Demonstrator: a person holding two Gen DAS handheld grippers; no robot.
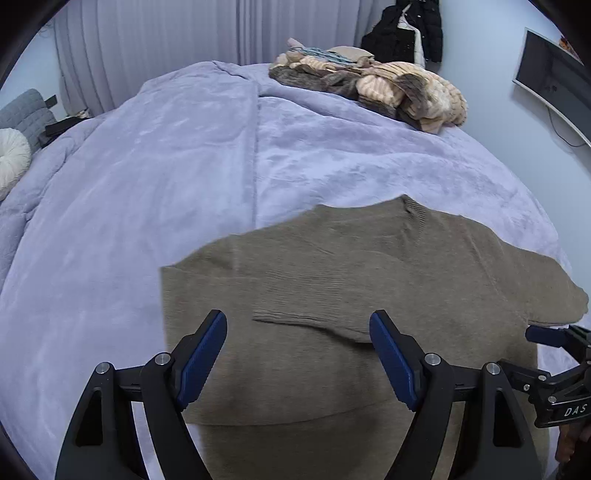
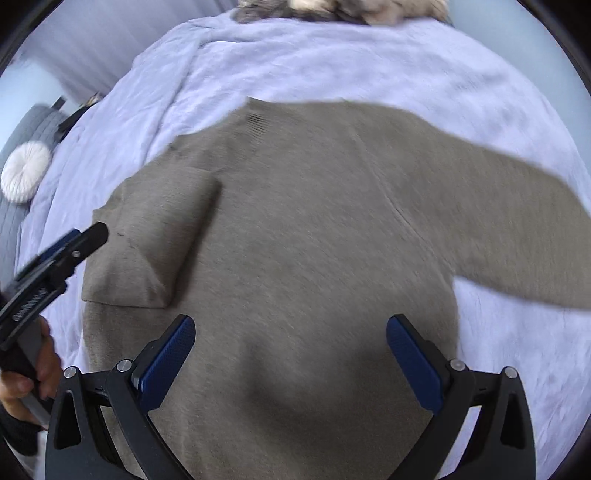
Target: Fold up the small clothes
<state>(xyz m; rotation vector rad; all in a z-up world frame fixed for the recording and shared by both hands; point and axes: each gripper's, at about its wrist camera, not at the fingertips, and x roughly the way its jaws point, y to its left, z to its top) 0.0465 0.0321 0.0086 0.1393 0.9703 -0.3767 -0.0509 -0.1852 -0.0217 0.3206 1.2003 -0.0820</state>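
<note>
A taupe knit sweater [image 1: 332, 280] lies flat on the lavender blanket [image 1: 147, 177]. Its left sleeve [image 1: 314, 317] is folded in across the body; it also shows in the right wrist view [image 2: 155, 236]. The right sleeve [image 2: 509, 221] stretches out to the right. My left gripper [image 1: 298, 354] is open and empty just above the folded sleeve's cuff. My right gripper [image 2: 291, 354] is open and empty over the sweater's lower body [image 2: 303, 295]. The right gripper also shows at the right edge of the left wrist view [image 1: 554, 350], and the left gripper at the left edge of the right wrist view [image 2: 62, 251].
A pile of beige and brown clothes [image 1: 380, 85] sits at the bed's far end. A round white cushion [image 1: 11, 158] and grey padded seat [image 1: 26, 114] are at the left. A dark jacket [image 1: 410, 29] hangs on the back wall; a monitor [image 1: 554, 77] at the right.
</note>
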